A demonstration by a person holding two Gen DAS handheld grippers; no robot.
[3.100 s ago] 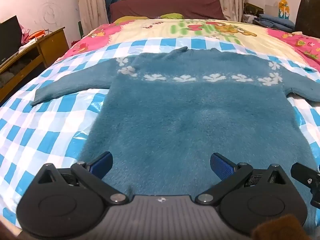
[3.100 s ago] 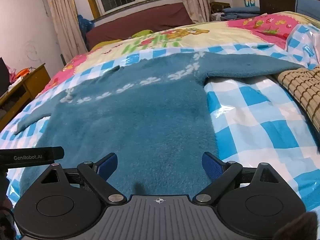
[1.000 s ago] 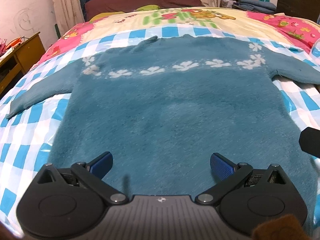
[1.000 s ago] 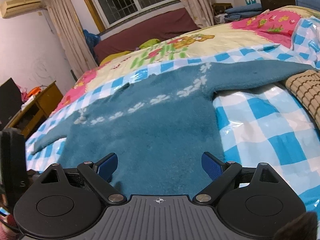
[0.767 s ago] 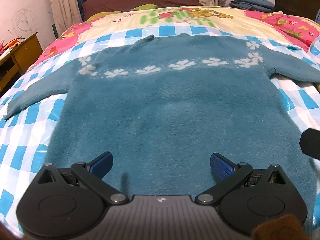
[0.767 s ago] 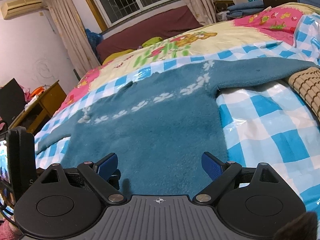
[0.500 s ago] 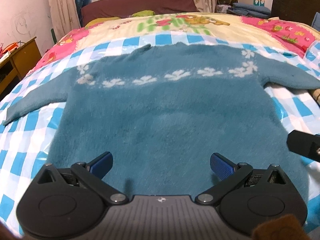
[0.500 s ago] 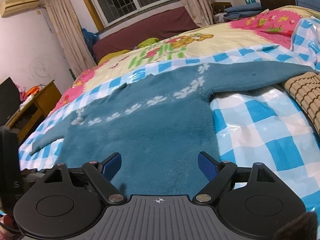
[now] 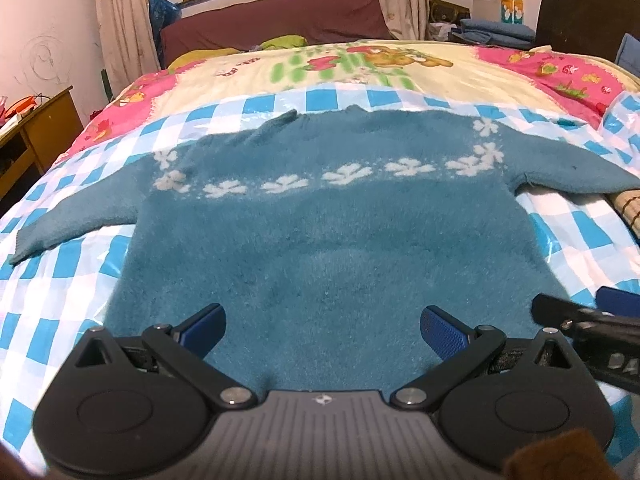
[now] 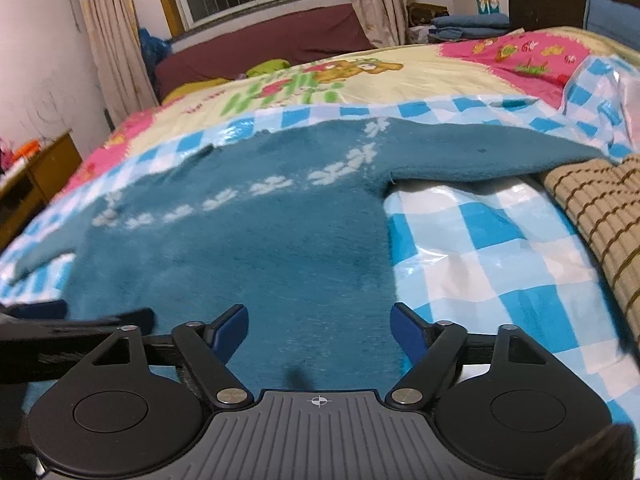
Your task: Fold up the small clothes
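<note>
Bedroom, bed with blue-checked plastic sheet (image 9: 60, 276). Left gripper (image 9: 322, 330) wide, nothing clamped, over hem. Right gripper (image 10: 320, 326) spread, just been narrowing, hem between pads, ungripped. Teal sweater (image 9: 320, 232) flat, sleeves out.

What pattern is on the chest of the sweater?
A row of white flower shapes across the teal sweater, clearest in the left wrist view.
</note>
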